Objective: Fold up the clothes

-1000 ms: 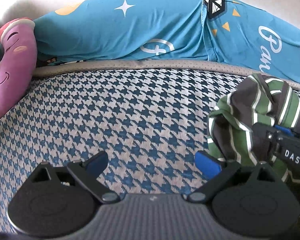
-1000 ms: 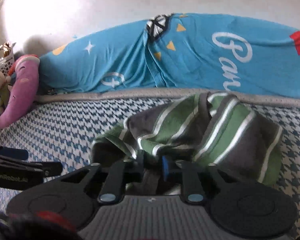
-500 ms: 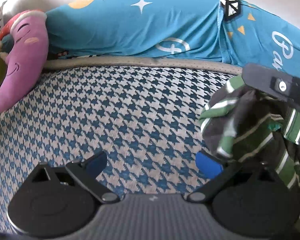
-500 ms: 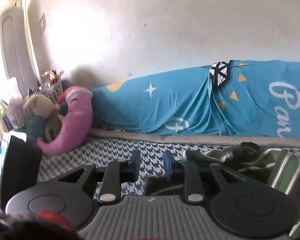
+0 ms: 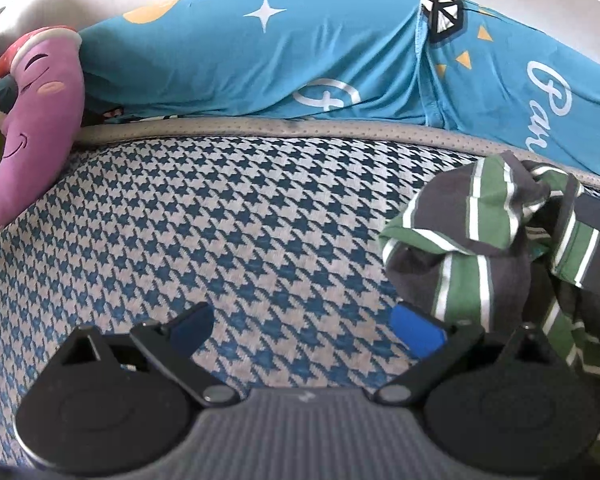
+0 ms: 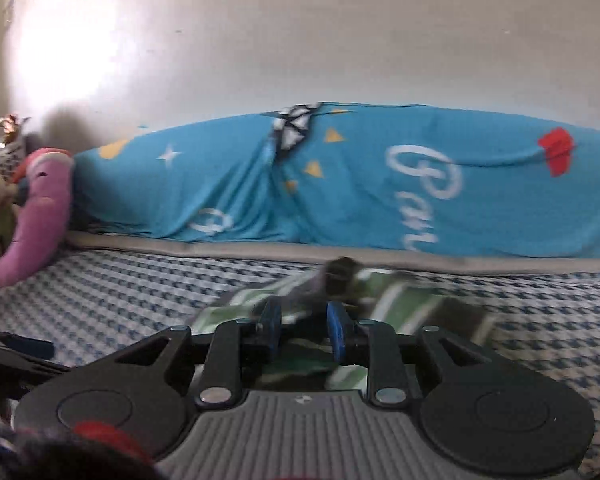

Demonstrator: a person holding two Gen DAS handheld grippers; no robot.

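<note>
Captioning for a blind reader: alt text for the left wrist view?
The open left gripper hovers empty over a blue houndstooth mattress. A crumpled green-and-grey striped garment sits at right; a turquoise blanket and purple plush lie behind.

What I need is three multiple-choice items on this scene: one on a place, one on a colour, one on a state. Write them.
1. In the left wrist view, where does the purple plush toy lie?
A. at the left edge of the bed
B. in a basket
C. on the floor

2. The striped garment is:
A. red and yellow
B. green, grey and white
C. plain black

3. The left gripper is:
A. shut on cloth
B. open, holding nothing
C. out of view

Answers:
1. A: the toy rests at the left of the houndstooth surface.
2. B: green and grey bands show with thin white lines.
3. B: its fingers stand wide apart over bare bed.
</note>
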